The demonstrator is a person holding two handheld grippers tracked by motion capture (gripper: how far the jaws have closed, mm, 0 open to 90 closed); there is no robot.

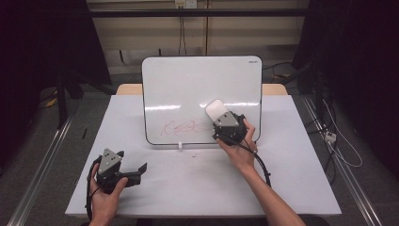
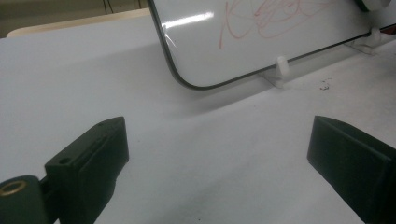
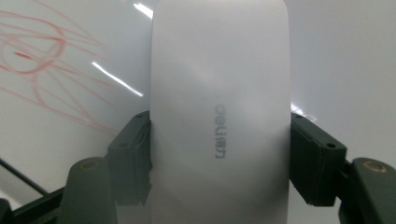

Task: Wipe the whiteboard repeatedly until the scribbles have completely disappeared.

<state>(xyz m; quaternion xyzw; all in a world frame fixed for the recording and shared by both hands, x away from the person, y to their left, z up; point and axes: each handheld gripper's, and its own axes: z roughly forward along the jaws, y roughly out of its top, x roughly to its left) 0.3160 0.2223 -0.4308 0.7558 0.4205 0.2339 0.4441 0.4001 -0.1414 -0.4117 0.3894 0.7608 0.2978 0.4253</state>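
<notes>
A whiteboard [image 1: 188, 84] stands tilted on small white feet at the back of the table, with red scribbles [image 1: 181, 127] low on its face. My right gripper [image 1: 220, 117] is shut on a white board eraser [image 1: 216, 111], held against the board just right of the scribbles. In the right gripper view both jaws press the sides of the eraser [image 3: 219, 107], and the red marks [image 3: 42, 70] lie to its left. My left gripper [image 1: 141, 170] rests on the table at the front left, open, nothing between its jaws. The left gripper view looks toward the board's lower corner [image 2: 187, 79] and scribbles [image 2: 266, 18].
A white sheet covers the table [image 1: 291, 165]. The board's clip feet [image 2: 281, 65] stand on it, with a small dark speck [image 2: 324, 85] nearby. Cables trail on the floor at the right [image 1: 339, 141]. Metal rails run along both sides of the table.
</notes>
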